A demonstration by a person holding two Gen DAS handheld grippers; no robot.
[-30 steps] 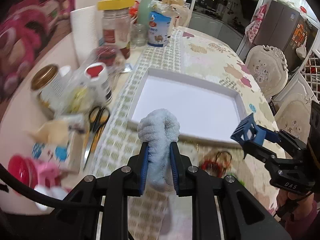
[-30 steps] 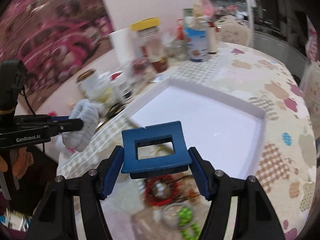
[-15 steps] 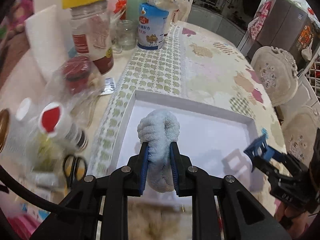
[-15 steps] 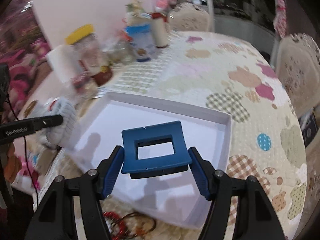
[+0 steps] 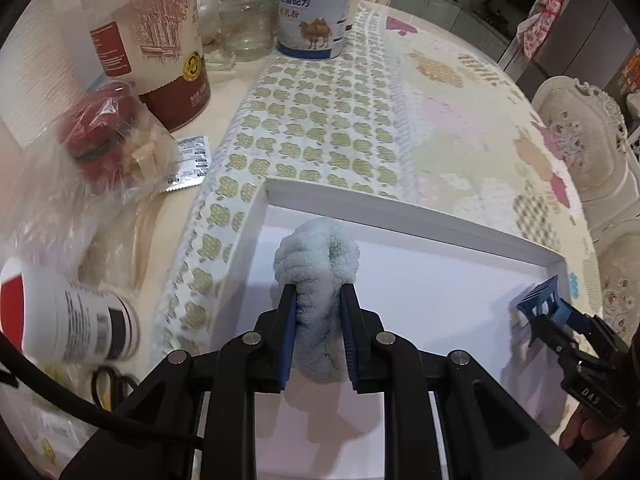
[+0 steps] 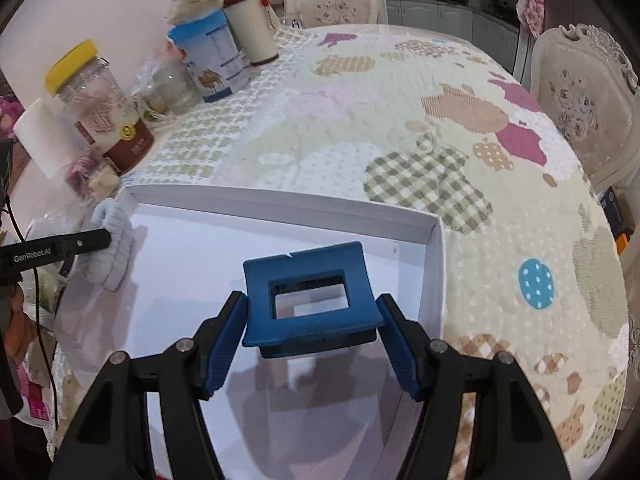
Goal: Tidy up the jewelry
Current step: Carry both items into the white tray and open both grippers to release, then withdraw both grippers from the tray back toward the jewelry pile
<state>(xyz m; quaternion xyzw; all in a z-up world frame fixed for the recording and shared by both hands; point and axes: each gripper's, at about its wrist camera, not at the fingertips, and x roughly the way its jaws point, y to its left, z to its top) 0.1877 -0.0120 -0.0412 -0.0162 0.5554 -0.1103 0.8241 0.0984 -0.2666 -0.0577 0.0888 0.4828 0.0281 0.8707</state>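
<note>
My left gripper (image 5: 318, 308) is shut on a fluffy pale blue scrunchie (image 5: 316, 264) and holds it over the far left part of a shallow white box (image 5: 404, 212). The scrunchie also shows in the right wrist view (image 6: 110, 240). My right gripper (image 6: 312, 320) is shut on a blue rectangular hair claw clip (image 6: 308, 300) and holds it over the right side of the white box (image 6: 434, 264), near its right wall. The clip also shows in the left wrist view (image 5: 538, 304).
The box lies on a patterned tablecloth (image 6: 440, 120). Left of it stand a yellow-lidded jar (image 6: 100, 108), a blue camel-milk tin (image 5: 312, 8), small glass jars (image 5: 248, 20), a plastic bag (image 5: 104, 148), a lying red-capped bottle (image 5: 68, 320) and scissors (image 5: 110, 384). Chairs (image 6: 588, 92) stand at right.
Both grippers moved forward over the white box with their items. The box now fills the near view, and the jewelry pile in front of it has dropped out of sight.
</note>
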